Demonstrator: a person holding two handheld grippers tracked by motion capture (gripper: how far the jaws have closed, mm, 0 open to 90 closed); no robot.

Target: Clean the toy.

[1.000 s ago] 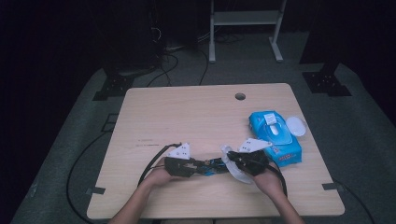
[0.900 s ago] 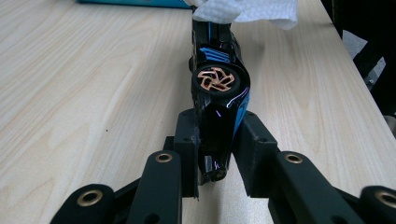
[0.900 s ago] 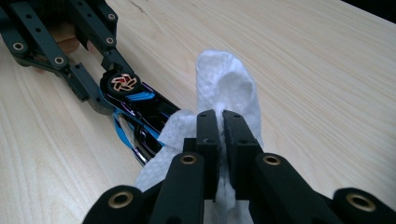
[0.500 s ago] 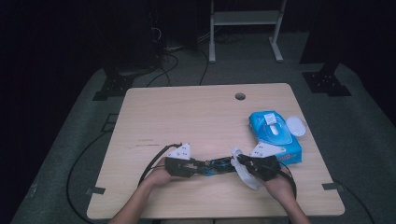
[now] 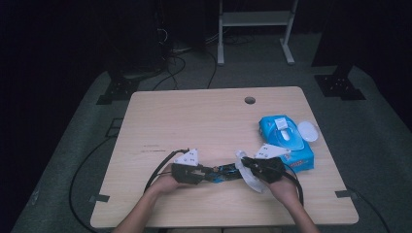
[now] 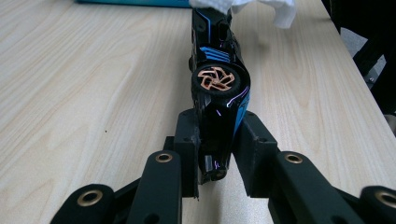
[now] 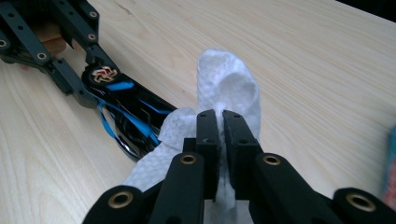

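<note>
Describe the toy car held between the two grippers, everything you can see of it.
The toy car is glossy black plastic with bright blue stripes and a black wheel with a copper-coloured swirl hub. It is long and narrow, turned on its side so that the wheel faces up, low over the wooden table. The left gripper clamps one end between its black fingers. At the other end a white wipe, pinched in the right gripper, lies against the body.
</note>
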